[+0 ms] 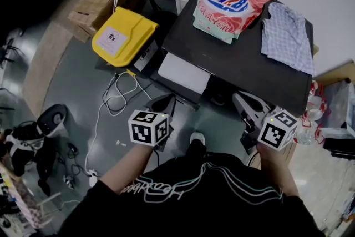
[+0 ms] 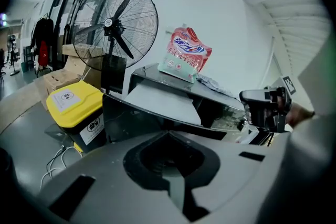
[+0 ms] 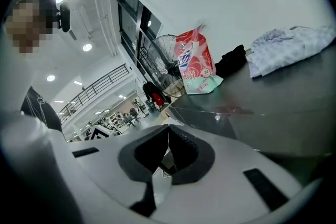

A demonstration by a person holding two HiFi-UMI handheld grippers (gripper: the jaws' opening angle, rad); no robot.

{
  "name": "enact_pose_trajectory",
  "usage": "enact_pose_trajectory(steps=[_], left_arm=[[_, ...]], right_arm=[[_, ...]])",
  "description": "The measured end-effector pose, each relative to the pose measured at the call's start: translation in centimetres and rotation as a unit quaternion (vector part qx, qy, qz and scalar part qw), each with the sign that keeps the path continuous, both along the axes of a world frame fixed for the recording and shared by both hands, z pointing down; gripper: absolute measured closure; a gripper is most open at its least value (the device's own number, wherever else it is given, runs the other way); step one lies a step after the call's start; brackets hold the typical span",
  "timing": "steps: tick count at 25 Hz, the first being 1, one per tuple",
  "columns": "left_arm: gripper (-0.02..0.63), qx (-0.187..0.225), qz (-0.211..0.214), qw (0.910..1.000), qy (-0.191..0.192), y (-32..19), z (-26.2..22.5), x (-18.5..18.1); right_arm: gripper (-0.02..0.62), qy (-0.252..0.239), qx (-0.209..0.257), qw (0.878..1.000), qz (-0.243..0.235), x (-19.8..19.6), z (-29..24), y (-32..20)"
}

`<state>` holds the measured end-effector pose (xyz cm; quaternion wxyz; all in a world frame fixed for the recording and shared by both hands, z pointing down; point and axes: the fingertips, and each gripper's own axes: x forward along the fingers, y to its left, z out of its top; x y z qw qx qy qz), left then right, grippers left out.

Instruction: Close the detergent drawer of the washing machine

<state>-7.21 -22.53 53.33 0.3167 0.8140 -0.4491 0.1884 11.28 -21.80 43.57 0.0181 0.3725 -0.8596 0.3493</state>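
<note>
The washing machine (image 1: pixel 238 61) has a dark top, and its pale detergent drawer (image 1: pixel 183 74) stands pulled out at the front left. The left gripper view shows the drawer (image 2: pixel 164 102) ahead of my jaws and apart from them. My left gripper (image 1: pixel 165 101) hovers just in front of the drawer, shut with nothing in it (image 2: pixel 168 136). My right gripper (image 1: pixel 239 100) hangs before the machine's front right, also shut and empty (image 3: pixel 168 128). It appears in the left gripper view too, as the right gripper (image 2: pixel 265 107).
A pink detergent bag (image 1: pixel 230 0) and a checked cloth (image 1: pixel 287 36) lie on the machine's top. A yellow-lidded bin (image 1: pixel 123 36) stands to the left, with a floor fan (image 2: pixel 115 26) behind it. White cables (image 1: pixel 119 94) trail over the grey floor.
</note>
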Motion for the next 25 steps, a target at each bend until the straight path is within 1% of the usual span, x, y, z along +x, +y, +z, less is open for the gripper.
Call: enact_pose_trajectory(steps=[11,21,25], left_arm=[[0.583,0.015,-0.007,0.9999,0.001,-3.5,-0.5,1.8],[0.583,0.018,-0.007,0.9998,-0.001,-5.5,-0.5,2.6],[0.583,0.024,0.004,0.9997,0.002,-5.6,-0.6,2.7]], right_arm=[[0.569,0.003,0.001,1.0,0.011,3.2,0.4,-1.7],[0.569,0.009,0.017,0.999,0.025,3.9,-0.1,-1.9],[0.568,0.014,0.02,0.999,0.037,4.4,-0.3,-1.7]])
